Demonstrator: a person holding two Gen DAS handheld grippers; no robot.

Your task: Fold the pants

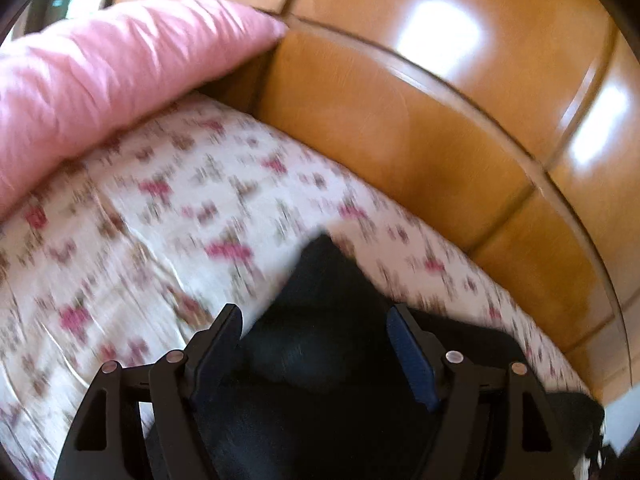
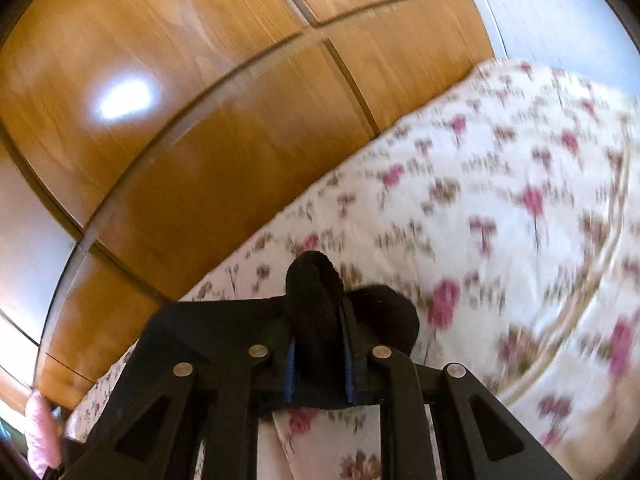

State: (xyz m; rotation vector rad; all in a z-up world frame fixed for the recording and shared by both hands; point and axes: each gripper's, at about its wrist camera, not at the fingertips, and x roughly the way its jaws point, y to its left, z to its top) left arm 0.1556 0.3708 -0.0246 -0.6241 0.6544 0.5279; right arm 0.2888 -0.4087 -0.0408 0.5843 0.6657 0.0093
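Observation:
The black pants [image 1: 320, 344] lie on the floral bedsheet [image 1: 160, 216], with a pointed corner sticking up ahead of my left gripper [image 1: 316, 316]. Its jaws stand wide apart with the black cloth lying between and under them, not pinched. In the right wrist view my right gripper [image 2: 318, 312] is shut on a bunched fold of the black pants [image 2: 314, 296], which pokes up between its blue pads [image 2: 349, 376] above the bedsheet [image 2: 480, 208].
A pink pillow [image 1: 104, 80] lies at the far left of the bed and shows small in the right wrist view [image 2: 40, 436]. A glossy wooden wardrobe [image 1: 420, 92] [image 2: 200, 100] runs along the bed's far edge. A pale wall [image 2: 552, 12] stands at the right.

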